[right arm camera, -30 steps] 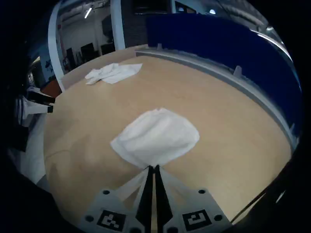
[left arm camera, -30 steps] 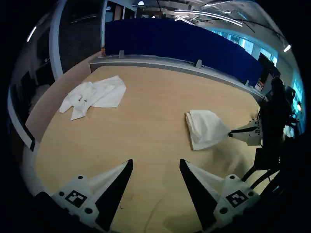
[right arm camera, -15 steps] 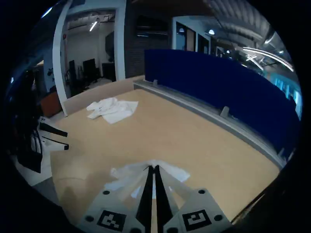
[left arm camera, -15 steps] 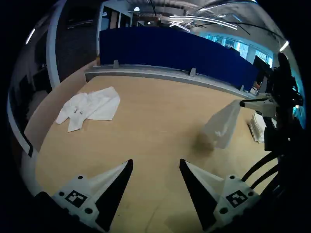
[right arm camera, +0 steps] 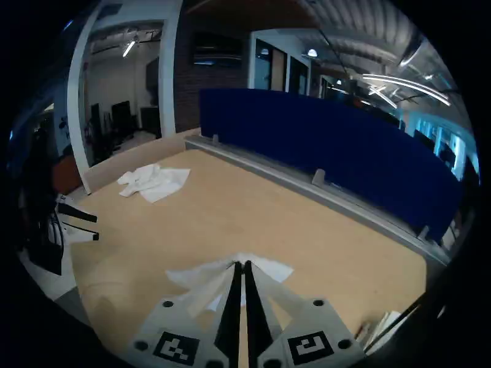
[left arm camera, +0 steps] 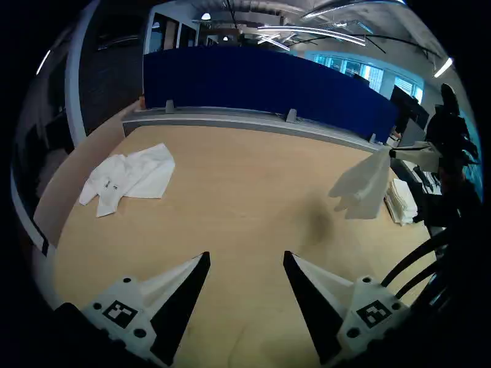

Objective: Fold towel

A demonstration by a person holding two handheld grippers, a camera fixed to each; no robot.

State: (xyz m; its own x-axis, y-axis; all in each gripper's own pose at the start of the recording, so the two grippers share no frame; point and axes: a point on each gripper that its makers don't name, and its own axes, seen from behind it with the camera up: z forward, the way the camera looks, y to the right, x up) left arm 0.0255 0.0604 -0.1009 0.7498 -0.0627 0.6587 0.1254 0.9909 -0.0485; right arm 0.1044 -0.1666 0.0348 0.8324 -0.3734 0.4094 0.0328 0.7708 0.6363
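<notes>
— Raised since a second ago: my right gripper (right arm camera: 240, 265), and the towel (left arm camera: 362, 184) with it, up off the table (left arm camera: 245, 196). Log it?
— Logged. State of grip?
— Right fingers are clenched together on the towel's top. In the right gripper view I see white cloth spreading to both sides of the tips. In the left gripper view the towel hangs limp from them above the wood, with a dark shadow beneath it.
— And your other one?
— My left gripper (left arm camera: 245, 256) is released, with its fingers wide apart and nothing between them. It sits low over the near part of the table.
— Farther out?
— A stack of folded white cloths (left arm camera: 402, 201) sits by the table's right edge, just beyond the hanging towel. A crumpled white cloth (left arm camera: 126, 178) lies well apart at far left. A blue partition (left arm camera: 264, 80) runs along the far edge.
</notes>
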